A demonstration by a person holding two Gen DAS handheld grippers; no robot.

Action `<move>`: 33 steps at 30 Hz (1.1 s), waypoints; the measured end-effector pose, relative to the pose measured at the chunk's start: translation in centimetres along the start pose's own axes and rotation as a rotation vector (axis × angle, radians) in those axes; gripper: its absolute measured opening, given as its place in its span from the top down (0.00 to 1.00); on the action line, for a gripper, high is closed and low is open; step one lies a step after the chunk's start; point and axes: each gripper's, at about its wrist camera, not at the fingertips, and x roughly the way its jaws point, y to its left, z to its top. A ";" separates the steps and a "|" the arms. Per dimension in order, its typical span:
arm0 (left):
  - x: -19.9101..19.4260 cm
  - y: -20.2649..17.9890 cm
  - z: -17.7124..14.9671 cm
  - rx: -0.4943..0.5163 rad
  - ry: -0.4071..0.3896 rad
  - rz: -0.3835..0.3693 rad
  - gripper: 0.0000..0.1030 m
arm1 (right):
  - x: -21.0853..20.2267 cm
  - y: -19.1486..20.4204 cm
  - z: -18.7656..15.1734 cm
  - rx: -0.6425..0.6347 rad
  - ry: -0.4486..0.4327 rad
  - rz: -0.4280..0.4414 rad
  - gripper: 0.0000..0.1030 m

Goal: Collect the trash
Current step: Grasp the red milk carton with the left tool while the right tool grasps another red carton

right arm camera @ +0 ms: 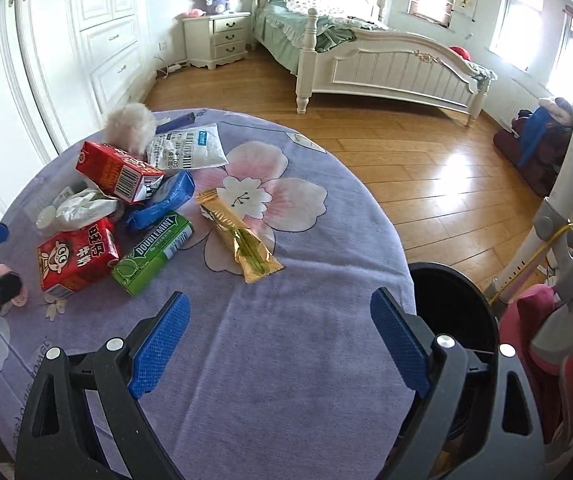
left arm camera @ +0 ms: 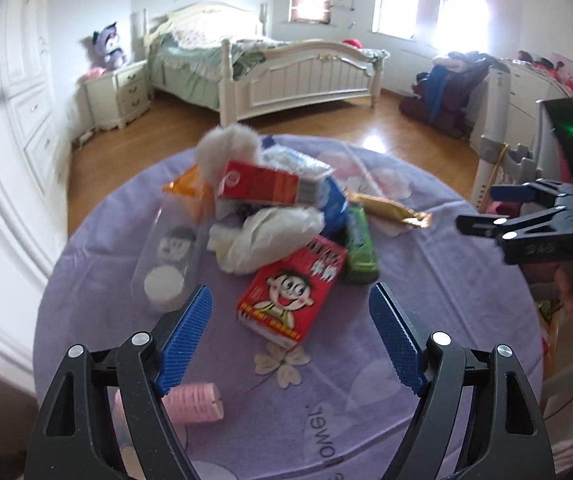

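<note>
Trash pile (right arm camera: 118, 208) on table (right arm camera: 286, 360); bin (right arm camera: 454, 312) beside table's right edge.

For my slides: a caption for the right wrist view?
Open right gripper above a purple tablecloth, gold wrapper ahead, black bin beside.

In the left wrist view the heap of litter at the middle of the round, lilac-clothed tabletop (left arm camera: 426, 300) is smeared by motion, so the print on the upper red carton (left arm camera: 262, 184) cannot be read. The crumpled white tissue (left arm camera: 266, 240) covers most of a blue plastic wrapper (left arm camera: 336, 208), and the clear plastic bottle (left arm camera: 168, 256) near the left edge is only a faint outline. The pink ribbed roll (left arm camera: 194, 402) at the near edge is partly behind the left tool (left arm camera: 290, 336). The right tool (left arm camera: 486, 210) is cut by the right margin. In the right wrist view the black bin (right arm camera: 446, 300) beside the tabletop's right edge is half hidden by that tool's finger.
</note>
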 end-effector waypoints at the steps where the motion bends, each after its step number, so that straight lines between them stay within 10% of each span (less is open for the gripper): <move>1: 0.5 0.4 -0.2 0.000 0.009 0.001 0.22 | -0.1 -0.1 0.1 0.000 0.002 0.000 0.15; 10: 5.2 0.8 -0.9 0.000 0.114 -0.047 0.23 | 0.6 0.2 0.6 -0.013 0.013 0.000 0.15; 14: 6.4 0.2 -0.7 0.015 0.144 -0.066 0.45 | 1.0 1.3 1.4 -0.051 0.016 0.039 0.23; 33: 0.0 -0.9 -2.8 -0.011 0.097 -0.103 0.51 | 5.6 12.9 8.6 -0.354 0.029 0.298 0.40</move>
